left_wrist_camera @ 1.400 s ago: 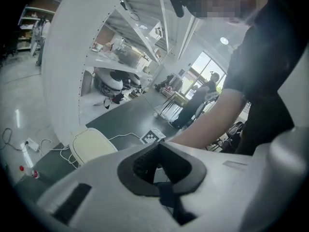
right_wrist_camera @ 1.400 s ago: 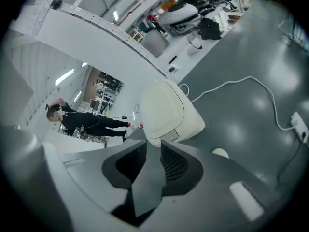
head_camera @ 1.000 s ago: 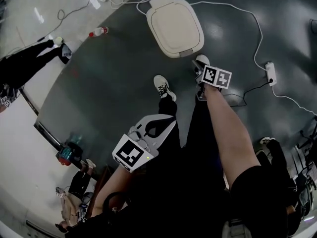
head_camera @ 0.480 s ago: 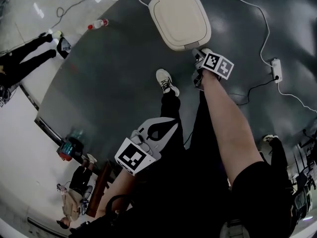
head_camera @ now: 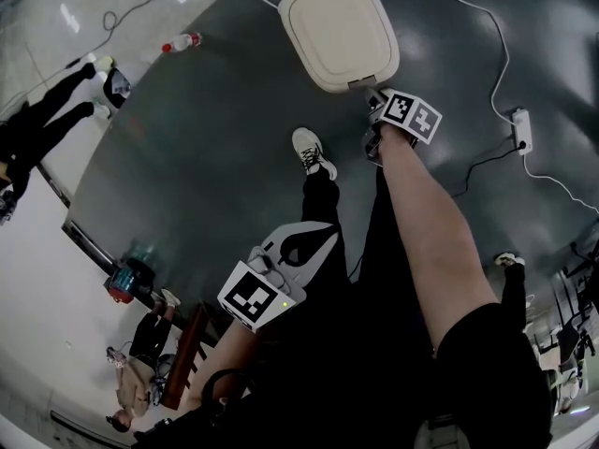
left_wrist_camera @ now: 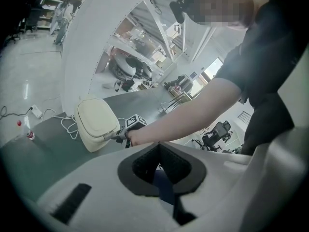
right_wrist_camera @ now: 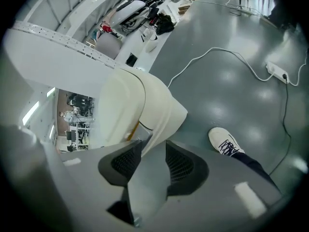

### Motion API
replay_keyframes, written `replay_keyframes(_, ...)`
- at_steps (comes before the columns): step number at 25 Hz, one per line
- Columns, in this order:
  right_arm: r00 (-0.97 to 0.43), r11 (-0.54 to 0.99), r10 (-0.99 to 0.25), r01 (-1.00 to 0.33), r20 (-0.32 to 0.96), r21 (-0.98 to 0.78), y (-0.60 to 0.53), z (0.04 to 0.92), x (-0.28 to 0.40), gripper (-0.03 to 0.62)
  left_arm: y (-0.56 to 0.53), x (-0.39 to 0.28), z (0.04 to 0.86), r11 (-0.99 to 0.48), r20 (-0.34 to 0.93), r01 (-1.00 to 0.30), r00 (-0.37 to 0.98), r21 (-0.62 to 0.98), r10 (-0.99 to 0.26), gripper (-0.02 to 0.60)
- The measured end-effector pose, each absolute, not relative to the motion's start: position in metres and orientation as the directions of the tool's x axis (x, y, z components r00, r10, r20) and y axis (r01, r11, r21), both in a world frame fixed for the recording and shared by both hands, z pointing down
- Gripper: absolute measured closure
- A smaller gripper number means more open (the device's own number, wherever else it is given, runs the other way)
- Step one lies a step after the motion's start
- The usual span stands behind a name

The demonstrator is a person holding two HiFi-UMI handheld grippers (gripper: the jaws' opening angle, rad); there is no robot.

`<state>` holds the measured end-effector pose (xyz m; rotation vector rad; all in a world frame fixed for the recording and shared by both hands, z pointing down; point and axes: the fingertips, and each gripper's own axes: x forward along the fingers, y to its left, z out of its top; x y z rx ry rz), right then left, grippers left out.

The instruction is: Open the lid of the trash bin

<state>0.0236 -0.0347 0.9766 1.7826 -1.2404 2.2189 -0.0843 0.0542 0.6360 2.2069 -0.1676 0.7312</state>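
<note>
Right gripper [head_camera: 372, 99] sits at the front lip of the closed trash bin lid [head_camera: 337, 26] on the floor, fingers just opened astride the lip without pressing it, likely next to clamp and lift, while the left gripper [head_camera: 323, 233], well back from the bin, has its fingers closed and empty.

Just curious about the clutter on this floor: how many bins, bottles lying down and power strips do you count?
trash bin: 1
bottle: 1
power strips: 2
Total: 4
</note>
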Motion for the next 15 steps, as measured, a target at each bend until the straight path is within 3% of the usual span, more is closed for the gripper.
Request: replay_keyframes(15, -0.328, -0.671, -0.397, -0.534, 0.857, -0.515, -0.0333, 0.9795, 0.0239, 0.406, 0.0534, -0.0910, 0.6382, -0.669, 0.548, -0.358, 0.832, 0.651, 0.088, 0.577)
